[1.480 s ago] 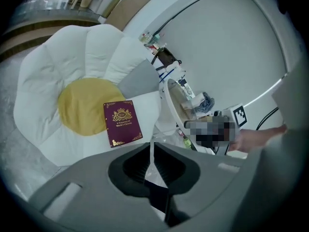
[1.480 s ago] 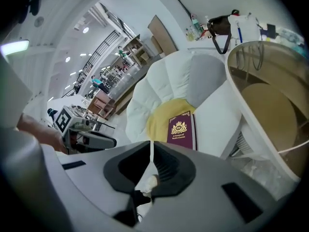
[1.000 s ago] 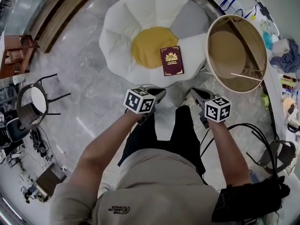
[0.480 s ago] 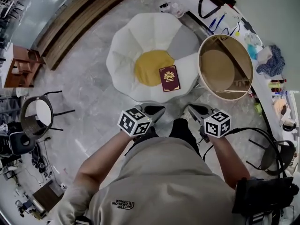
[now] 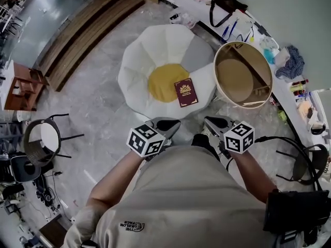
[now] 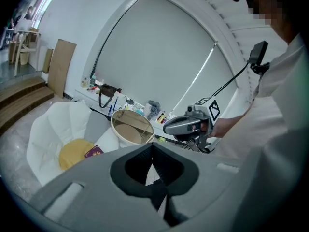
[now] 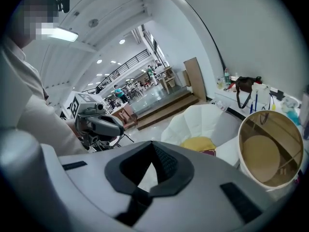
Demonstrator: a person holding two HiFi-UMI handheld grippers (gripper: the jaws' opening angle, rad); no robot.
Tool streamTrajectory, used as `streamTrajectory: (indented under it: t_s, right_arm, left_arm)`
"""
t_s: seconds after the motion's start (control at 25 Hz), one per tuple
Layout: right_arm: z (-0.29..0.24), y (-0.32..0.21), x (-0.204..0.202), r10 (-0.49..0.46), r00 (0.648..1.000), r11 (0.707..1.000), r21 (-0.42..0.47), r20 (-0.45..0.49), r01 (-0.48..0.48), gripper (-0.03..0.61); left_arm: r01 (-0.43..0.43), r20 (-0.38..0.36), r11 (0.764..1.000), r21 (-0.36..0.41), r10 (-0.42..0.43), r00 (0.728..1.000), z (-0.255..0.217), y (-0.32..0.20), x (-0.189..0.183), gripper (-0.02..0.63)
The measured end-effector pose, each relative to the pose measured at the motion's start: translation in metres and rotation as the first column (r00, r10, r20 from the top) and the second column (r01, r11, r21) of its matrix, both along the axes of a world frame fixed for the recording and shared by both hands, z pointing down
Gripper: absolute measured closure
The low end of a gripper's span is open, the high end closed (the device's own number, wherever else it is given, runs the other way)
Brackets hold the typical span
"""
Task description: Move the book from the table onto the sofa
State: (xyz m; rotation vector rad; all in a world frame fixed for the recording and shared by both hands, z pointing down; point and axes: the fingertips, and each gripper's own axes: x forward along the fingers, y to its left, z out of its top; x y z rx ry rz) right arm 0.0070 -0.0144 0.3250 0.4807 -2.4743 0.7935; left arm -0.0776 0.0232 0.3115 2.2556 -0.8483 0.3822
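A dark red book (image 5: 186,92) with gold print lies flat on the white petal-shaped sofa (image 5: 145,61), at the edge of its yellow centre cushion. Both grippers hang well short of the sofa, close to my body. My left gripper (image 5: 175,122) is shut with nothing in it, and so is my right gripper (image 5: 209,121). In the left gripper view the shut jaws (image 6: 152,149) point past the book (image 6: 93,152). From the right gripper (image 7: 153,147) the book (image 7: 208,152) shows only as a sliver behind the jaws. The round wooden table (image 5: 243,75) stands right of the sofa.
A cluttered counter (image 5: 289,66) with a black bag (image 5: 225,4) runs along the right wall. Wooden steps (image 5: 88,30) lie at the upper left. A wire chair (image 5: 41,138) stands at the left and a black stool (image 5: 310,161) with cables at the right.
Both grippers have risen and drawn back toward my body, still shut and empty. The book has stayed on the sofa, which now looks farther away.
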Motion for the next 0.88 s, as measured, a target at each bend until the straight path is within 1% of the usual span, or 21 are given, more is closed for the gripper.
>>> streamTrajectory:
  t_s: [0.28,0.56,0.88]
  right_arm:
    - [-0.013,0.023,-0.015,0.012,1.000,1.000,0.028,0.002,-0.012,0.565]
    - [-0.017,0.039,-0.022,0.012,1.000,0.999,0.049,-0.013,-0.011,0.565]
    - [-0.018,0.044,-0.027,0.006,1.000,0.998,0.061,-0.017,-0.005,0.565]
  left_arm:
    - [-0.006,-0.013,1.000,0.013,0.006,1.000,-0.003,0.020,-0.020,0.606]
    - [-0.038,-0.010,0.999,0.024,0.038,0.999,-0.001,0.030,-0.023,0.606]
    - [-0.022,-0.020,0.999,0.027,0.022,1.000,0.001,0.033,-0.028,0.606]
